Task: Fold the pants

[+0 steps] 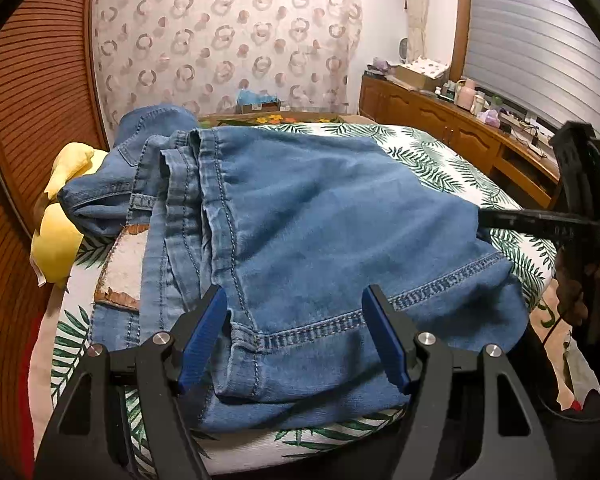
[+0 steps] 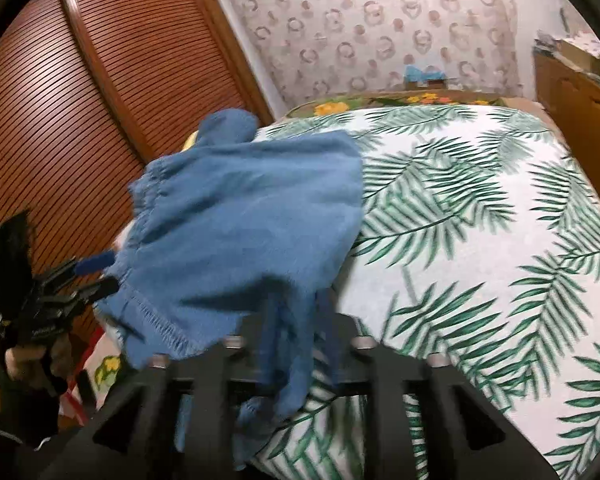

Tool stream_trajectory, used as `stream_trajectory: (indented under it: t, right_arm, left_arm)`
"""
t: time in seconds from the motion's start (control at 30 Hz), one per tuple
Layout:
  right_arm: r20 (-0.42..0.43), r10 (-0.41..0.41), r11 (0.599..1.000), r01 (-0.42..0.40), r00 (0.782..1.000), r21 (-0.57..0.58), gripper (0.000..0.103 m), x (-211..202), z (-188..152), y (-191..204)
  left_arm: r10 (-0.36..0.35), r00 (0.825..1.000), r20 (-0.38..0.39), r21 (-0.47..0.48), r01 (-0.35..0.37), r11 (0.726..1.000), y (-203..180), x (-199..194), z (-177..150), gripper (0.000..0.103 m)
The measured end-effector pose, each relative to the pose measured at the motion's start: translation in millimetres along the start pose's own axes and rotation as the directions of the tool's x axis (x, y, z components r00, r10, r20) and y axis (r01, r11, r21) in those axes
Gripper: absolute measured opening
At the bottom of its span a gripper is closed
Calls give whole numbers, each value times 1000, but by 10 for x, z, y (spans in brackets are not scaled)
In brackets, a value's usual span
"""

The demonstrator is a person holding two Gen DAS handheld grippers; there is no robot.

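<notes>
Blue denim pants (image 1: 320, 232) lie folded over on the leaf-print bed. My left gripper (image 1: 294, 336) is open, its blue pads on either side of the near hem, not closed on it. In the left wrist view my right gripper (image 1: 488, 220) comes in from the right and pinches the pants' right edge. In the right wrist view the pants (image 2: 244, 216) drape over my right gripper (image 2: 296, 344), which is shut on the cloth; the picture is blurred. The left gripper (image 2: 96, 276) shows at the left edge there.
The bed (image 2: 480, 240) has a white cover with green leaves. A yellow plush toy (image 1: 60, 216) lies at the bed's left side. Brown louvred wardrobe doors (image 2: 60, 120) stand on the left. A wooden sideboard (image 1: 440, 120) with bottles runs along the right.
</notes>
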State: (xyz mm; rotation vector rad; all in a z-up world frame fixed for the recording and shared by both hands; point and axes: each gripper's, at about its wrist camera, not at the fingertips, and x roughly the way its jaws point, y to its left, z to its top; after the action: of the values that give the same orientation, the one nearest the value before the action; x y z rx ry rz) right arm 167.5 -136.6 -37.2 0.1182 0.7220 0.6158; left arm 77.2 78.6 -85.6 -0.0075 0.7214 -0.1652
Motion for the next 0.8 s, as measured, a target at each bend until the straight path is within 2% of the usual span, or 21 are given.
stream_trajectory:
  t: [0.2,0.4,0.53,0.6,0.67,0.8]
  right_arm:
    - [-39,-4,1000,4,999,7,51,207,123,22]
    - [-131,-13,1000,13,991,-2,52,563,182,108]
    - [-141,9,1000,-10,990,-4,50,609,211,154]
    - [-165,80,997,-78,983,14,12,638,225,150]
    - [-144,69,997,-74,987,-33,7,571,241,206]
    - [-84,97,992,-103,992,-66,6,379,342,315]
  left_arm:
    - [5,1000,-12,-3,-5,1000,6,43,-24,71]
    - [14,1000,-23,-12,-14,1000,52,96,-55,71]
    - [13,1000,-29,-21,-13,1000,89,112,-87,71]
    - [8,1000,-23,-26,-8,1000,86,94,-80,71]
    - [-7,1000,-5,-29,7,1000,76,49,-53,71]
    - [-46,999,5,-17,46,999,-31,16,-11,71]
